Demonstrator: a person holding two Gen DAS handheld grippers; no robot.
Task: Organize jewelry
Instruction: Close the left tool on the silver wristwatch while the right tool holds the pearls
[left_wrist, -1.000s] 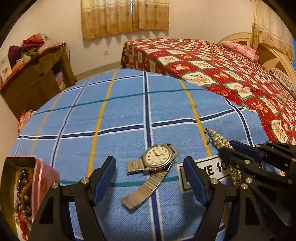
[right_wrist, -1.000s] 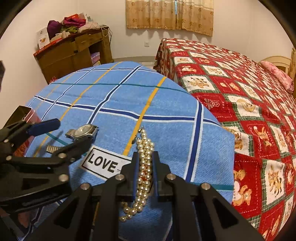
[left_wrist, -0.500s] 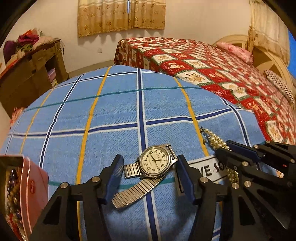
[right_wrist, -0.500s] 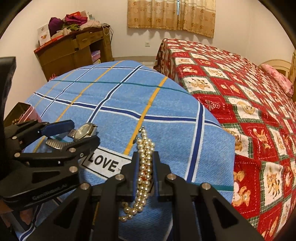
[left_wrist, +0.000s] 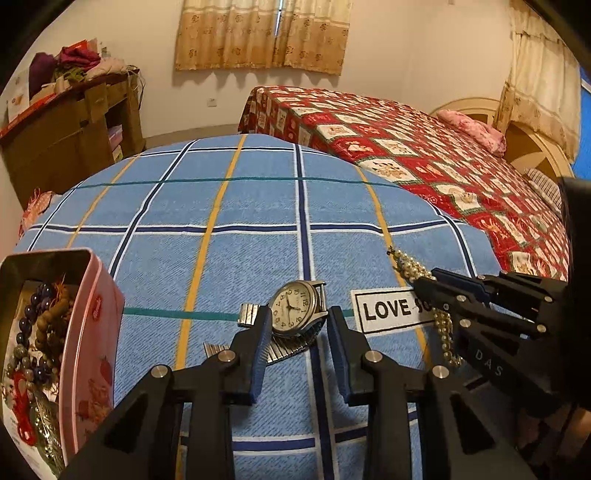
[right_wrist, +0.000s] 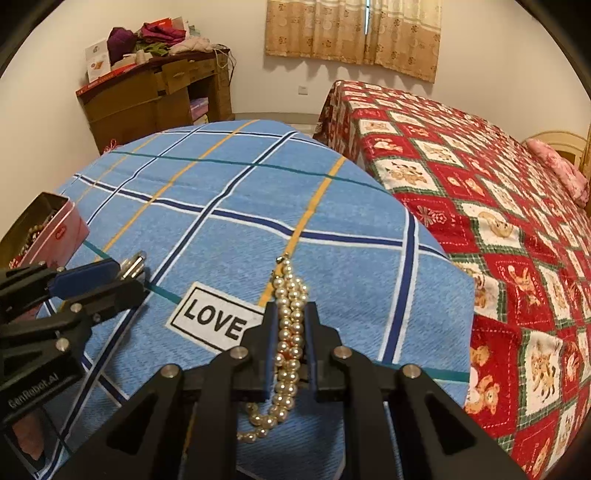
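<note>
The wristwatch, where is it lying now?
In the left wrist view the wristwatch lies on the blue checked blanket, between the closing left gripper fingers, left of the LOVE label.

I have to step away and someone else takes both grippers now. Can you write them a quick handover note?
Left gripper: jaws closing around the watch on the blue plaid cloth; pads not yet pressing it.
Right gripper: shut on the pearl necklace.
Pink tin, on the left, already holds beads.
Left to do: grip the watch, then put the watch and pearls in the tin.
</note>
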